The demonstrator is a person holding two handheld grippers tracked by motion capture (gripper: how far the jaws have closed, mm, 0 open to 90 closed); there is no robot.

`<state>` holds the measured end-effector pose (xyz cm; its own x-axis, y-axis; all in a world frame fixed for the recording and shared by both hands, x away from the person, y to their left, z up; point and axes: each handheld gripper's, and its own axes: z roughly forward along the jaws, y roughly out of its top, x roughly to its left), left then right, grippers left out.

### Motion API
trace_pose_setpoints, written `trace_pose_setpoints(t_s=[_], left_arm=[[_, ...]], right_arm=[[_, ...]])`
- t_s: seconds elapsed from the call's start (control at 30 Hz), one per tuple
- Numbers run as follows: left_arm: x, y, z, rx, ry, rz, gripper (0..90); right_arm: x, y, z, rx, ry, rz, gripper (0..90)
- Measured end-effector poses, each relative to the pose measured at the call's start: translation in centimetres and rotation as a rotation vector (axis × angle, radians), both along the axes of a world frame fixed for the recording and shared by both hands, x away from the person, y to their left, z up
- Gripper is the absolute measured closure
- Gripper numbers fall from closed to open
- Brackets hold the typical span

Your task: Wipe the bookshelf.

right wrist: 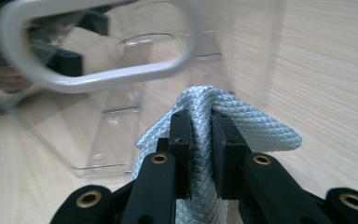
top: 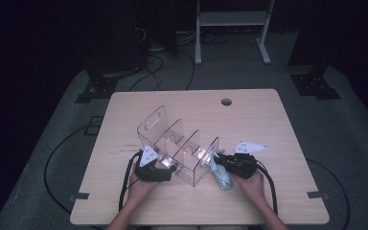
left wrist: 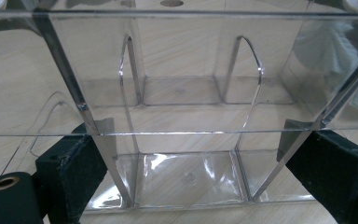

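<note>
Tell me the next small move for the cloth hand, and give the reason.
Probably press the light blue cloth against the clear organizer end wall and start wiping. The right tongs are shut on the cloth right beside that wall, and the left tongs straddle the organizer's other end, bracing it.

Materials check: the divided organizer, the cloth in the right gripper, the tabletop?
Organizer: clear rigid plastic, likely acrylic; glossy, see-through walls with bright edge glints.
Cloth: pale blue-grey woven textile, probably microfibre; diamond-textured weave, folds softly where the right gripper pinches it.
Tabletop: light wood-grain surface, matte; laminate or veneer, can't tell which.
</note>
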<state>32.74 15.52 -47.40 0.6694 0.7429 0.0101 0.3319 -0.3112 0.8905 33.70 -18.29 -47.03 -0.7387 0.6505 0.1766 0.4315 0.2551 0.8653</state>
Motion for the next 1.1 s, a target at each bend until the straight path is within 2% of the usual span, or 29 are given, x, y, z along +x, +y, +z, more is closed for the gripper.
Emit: trace_pose_setpoints(t_s=[0.07,0.13,0.33,0.43,0.47,0.5,0.57,0.63,0.73,0.8,0.87,1.0,1.1], left_arm=[[0.0,0.0,0.0,0.003,-0.003,-0.005,7.7],[0.0,-0.1,0.0,0.003,-0.004,-0.005,7.7],[0.0,-0.1,0.0,0.004,-0.005,-0.007,7.6],[0.0,0.0,0.0,0.003,-0.006,-0.007,7.6],[0.0,0.0,0.0,0.004,-0.006,-0.009,7.6],[0.0,0.0,0.0,0.004,-0.006,-0.009,7.6],[0.0,0.0,0.0,0.005,-0.004,-0.010,7.5],[0.0,0.0,0.0,0.003,-0.004,-0.010,7.5],[0.1,0.0,0.0,0.005,-0.008,-0.013,7.5],[0.1,0.0,0.0,0.004,-0.007,-0.012,7.5],[0.0,0.0,0.0,0.003,-0.005,-0.011,7.5],[0.0,0.0,0.0,0.005,-0.008,-0.011,7.5],[0.1,0.0,0.0,0.005,-0.009,-0.012,7.5]], right_arm=[[0.6,-0.6,0.0,-0.012,0.000,-0.028,79.2],[1.0,-1.2,0.5,0.012,0.002,-0.046,79.1],[0.4,-1.5,3.3,0.078,-0.098,-0.032,79.2],[0.4,-1.5,3.4,0.070,-0.097,-0.028,79.2],[0.6,-1.3,2.4,0.060,-0.069,-0.027,79.2],[0.6,-1.3,2.4,0.060,-0.069,-0.027,79.2],[0.8,-1.1,1.4,0.025,-0.050,-0.033,79.2],[0.9,-1.1,1.8,0.036,-0.045,-0.034,79.2],[0.3,-1.2,3.6,0.074,-0.110,-0.029,79.2],[0.3,-1.2,4.3,0.080,-0.134,-0.028,79.2],[0.5,-1.2,4.2,0.086,-0.125,-0.028,79.3],[0.8,-1.3,3.2,0.075,-0.074,-0.032,79.3],[0.4,-1.3,4.3,0.092,-0.103,-0.018,79.2]])
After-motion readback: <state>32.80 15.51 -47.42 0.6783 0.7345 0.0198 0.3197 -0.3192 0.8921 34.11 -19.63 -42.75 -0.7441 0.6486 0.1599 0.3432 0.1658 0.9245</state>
